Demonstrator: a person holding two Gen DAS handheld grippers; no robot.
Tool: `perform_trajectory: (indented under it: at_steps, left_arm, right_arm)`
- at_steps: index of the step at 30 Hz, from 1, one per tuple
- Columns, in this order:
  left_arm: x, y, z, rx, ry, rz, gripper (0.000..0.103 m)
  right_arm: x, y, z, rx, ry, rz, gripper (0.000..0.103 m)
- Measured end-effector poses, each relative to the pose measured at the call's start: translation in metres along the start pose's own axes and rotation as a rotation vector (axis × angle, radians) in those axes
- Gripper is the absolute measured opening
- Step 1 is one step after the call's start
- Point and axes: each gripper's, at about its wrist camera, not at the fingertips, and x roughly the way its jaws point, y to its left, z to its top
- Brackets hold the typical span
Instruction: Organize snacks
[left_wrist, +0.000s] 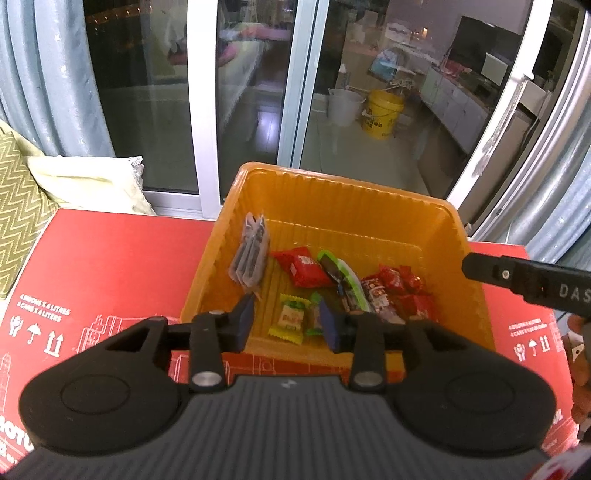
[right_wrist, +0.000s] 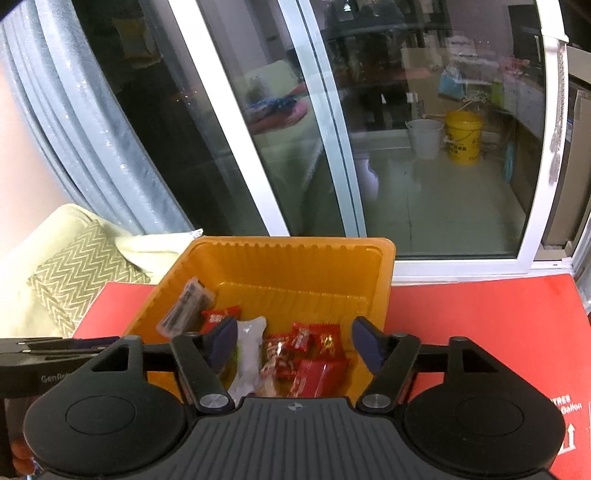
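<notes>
An orange plastic basket (left_wrist: 332, 192) stands on a red cardboard box (left_wrist: 110, 266). In it lie several wrapped snacks: clear packs with dark bars (left_wrist: 251, 254), a red pack (left_wrist: 303, 267), a green-edged pack (left_wrist: 341, 277), a yellow-green candy (left_wrist: 291, 319) and a heap of red packs (left_wrist: 402, 291). My left gripper (left_wrist: 290, 323) is open and empty above the basket's near edge. My right gripper (right_wrist: 295, 347) is open and empty over the basket (right_wrist: 295, 258), above the red packs (right_wrist: 314, 354) and a white pack (right_wrist: 251, 354).
Glass sliding doors (left_wrist: 258, 92) stand right behind the box. Cushions (left_wrist: 22, 192) lie at the left. The right gripper's body (left_wrist: 528, 280) shows at the basket's right side. The red box top (right_wrist: 480, 321) extends to the right of the basket.
</notes>
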Motion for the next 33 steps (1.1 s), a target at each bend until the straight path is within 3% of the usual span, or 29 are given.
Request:
perform_trajectory:
  at_steps: [11,23,33]
  left_arm:
    - [-0.055,-0.022,-0.033,-0.039,-0.006,0.042,0.053]
    - [-0.11,-0.054,-0.089,-0.117,0.0,0.099,0.058]
    - [-0.133,-0.079,-0.124,-0.176,0.012,0.149,0.059]
  right_arm:
    - [-0.048,0.011,-0.019,-0.034,0.048,0.026,0.074]
    - [-0.088,0.01,-0.063,-0.134,0.148,0.056,0.074]
    - [-0.117,0.005,-0.09,-0.209,0.197,0.083,0.074]
